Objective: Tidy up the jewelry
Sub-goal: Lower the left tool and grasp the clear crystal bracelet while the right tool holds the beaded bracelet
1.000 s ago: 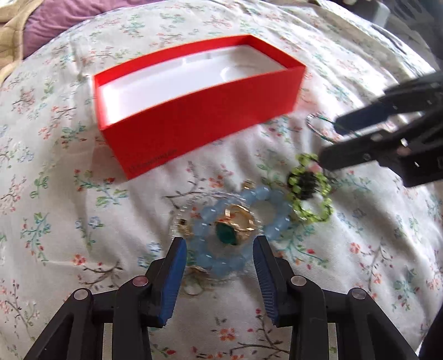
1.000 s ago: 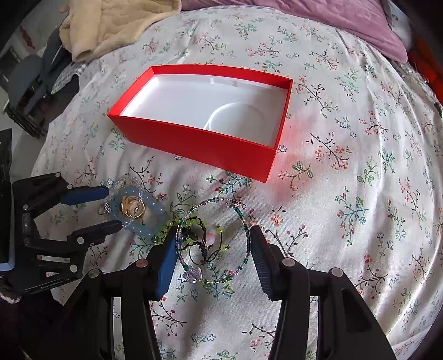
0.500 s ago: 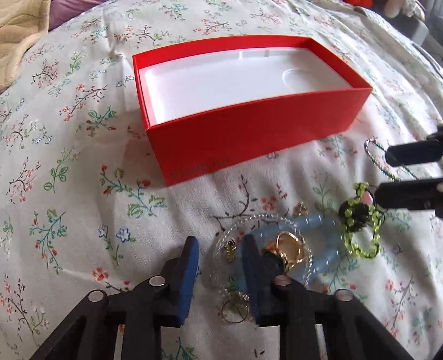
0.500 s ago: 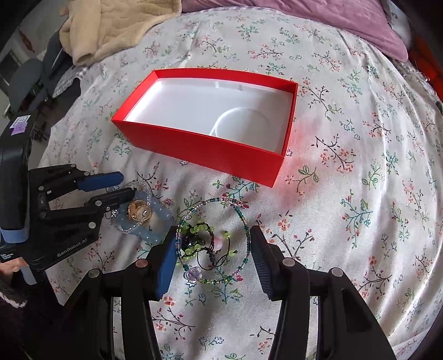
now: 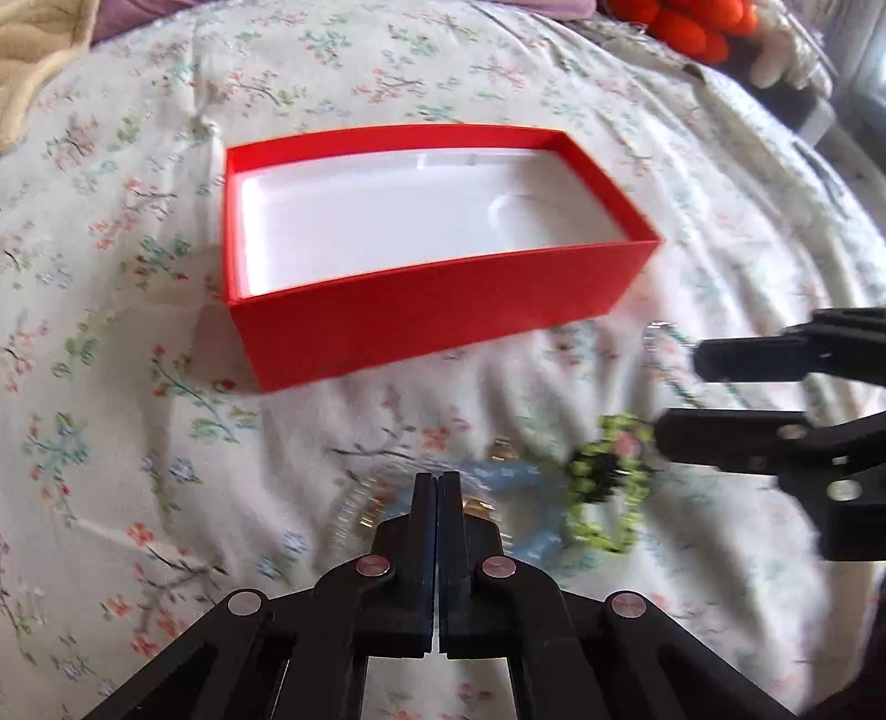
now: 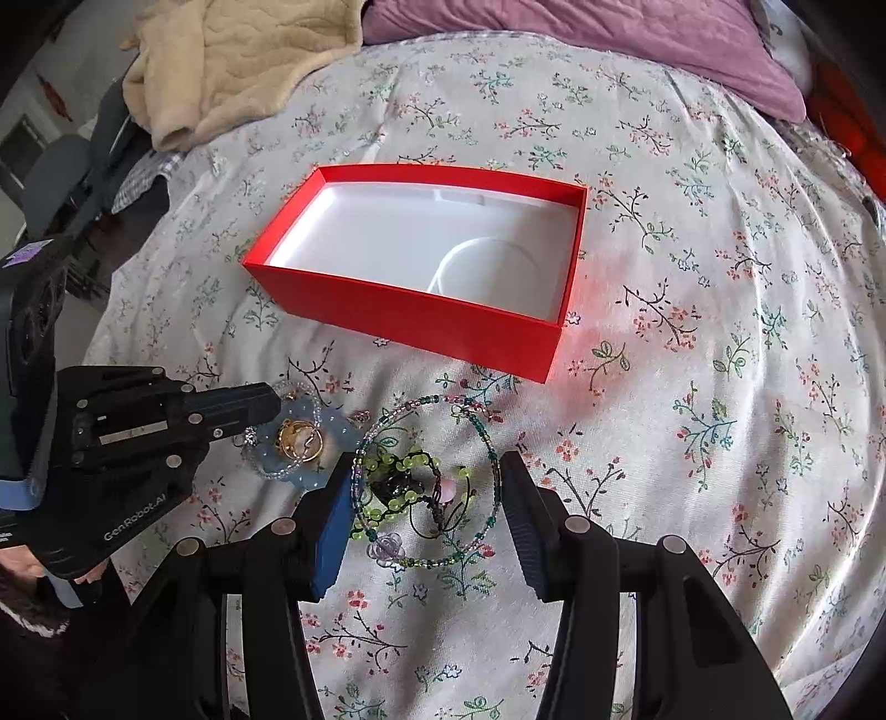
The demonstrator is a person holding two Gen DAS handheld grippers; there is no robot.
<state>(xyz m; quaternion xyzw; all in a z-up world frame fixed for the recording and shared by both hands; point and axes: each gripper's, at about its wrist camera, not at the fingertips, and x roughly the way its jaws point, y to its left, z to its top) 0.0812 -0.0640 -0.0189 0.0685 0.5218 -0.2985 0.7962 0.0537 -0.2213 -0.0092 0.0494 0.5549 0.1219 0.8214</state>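
An empty red box with a white lining stands on the floral bedspread. In front of it lies a small pile: a clear bead bracelet, a pale blue bead bracelet and a gold ring. My left gripper is shut on the clear bead strand at the pile's left edge. To the right, my right gripper stands open astride a green and black knotted bracelet and a multicoloured bead loop, pads off both.
A beige blanket and a purple pillow lie at the far end of the bed. Something orange sits at the far right. The bed's left edge drops to a chair and clothes.
My left jaws have gone from wide apart around the blue bracelet and ring to fully together, after shifting left onto the clear bead strand and rolling. The right gripper has stayed in place.
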